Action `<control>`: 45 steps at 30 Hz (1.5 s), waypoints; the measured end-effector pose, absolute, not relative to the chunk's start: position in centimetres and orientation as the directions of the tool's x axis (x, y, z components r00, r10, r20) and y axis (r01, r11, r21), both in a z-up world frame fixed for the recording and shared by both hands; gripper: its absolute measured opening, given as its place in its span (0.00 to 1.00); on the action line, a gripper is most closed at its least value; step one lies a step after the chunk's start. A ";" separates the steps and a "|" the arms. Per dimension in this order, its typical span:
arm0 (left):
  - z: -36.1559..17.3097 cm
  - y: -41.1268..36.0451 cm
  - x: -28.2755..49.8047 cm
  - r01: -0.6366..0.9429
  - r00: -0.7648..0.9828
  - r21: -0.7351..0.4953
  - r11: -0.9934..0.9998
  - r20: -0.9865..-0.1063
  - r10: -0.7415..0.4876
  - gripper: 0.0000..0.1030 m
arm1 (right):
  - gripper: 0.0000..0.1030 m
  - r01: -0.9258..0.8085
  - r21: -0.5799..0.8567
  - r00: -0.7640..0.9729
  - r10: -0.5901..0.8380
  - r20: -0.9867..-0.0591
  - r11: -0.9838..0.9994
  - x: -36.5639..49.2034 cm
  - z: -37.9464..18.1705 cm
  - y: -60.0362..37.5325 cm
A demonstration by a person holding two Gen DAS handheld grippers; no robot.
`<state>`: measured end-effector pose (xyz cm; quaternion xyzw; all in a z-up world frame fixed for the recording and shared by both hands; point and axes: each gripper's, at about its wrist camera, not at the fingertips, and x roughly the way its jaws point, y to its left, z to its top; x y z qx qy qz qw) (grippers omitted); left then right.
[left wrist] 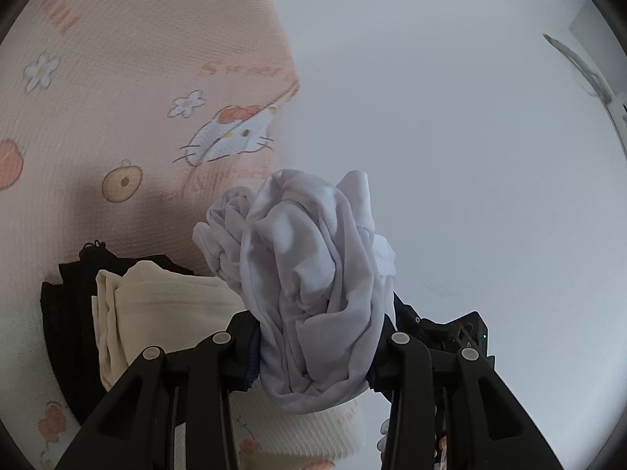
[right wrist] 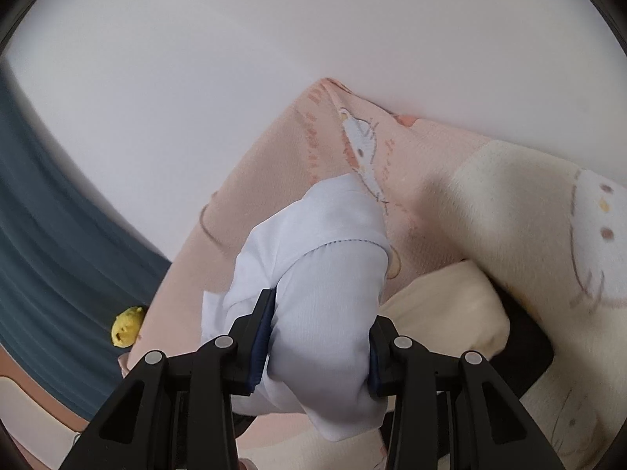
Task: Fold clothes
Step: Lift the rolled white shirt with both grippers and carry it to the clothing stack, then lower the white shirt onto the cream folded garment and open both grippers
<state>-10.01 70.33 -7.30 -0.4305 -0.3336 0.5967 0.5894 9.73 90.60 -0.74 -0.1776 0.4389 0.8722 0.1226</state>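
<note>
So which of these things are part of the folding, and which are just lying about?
Part of the job:
white garment, clamped in both the left hand-held gripper and the right hand-held gripper
cream garment
black garment

Lying about:
yellow toy
pink blanket

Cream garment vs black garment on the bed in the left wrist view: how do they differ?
The cream garment is pale and lies on top; the black garment is dark and lies underneath, showing only around the cream one's edges. The cream garment shows neat flat folds with layered edges; the black garment's shape is mostly hidden, so its folding cannot be judged. Both lie stacked on the pink printed bedcover, neither in a claw.
</note>
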 end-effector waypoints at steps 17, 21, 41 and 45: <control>-12.1 73.1 -9.9 -0.460 -0.005 -0.857 -0.233 -0.260 0.966 0.34 | 0.46 -0.477 0.681 -0.821 0.005 -0.571 -0.556 5.3 -7.2 96.1; -13.0 73.2 -9.4 -0.471 -0.026 -0.834 -0.287 -0.312 0.950 0.39 | 0.64 -0.606 0.540 -0.727 0.131 -0.674 -0.584 5.0 -7.3 96.0; -7.0 70.2 -9.2 -0.565 -0.067 -0.751 -0.342 -0.371 0.926 0.73 | 0.68 -0.689 0.373 -0.674 0.358 -0.646 -0.622 5.6 -2.7 90.3; -6.9 69.2 -8.1 -0.583 -0.059 -0.721 -0.373 -0.420 0.905 0.73 | 0.73 -0.676 0.330 -0.666 0.354 -0.656 -0.659 5.9 -2.7 87.6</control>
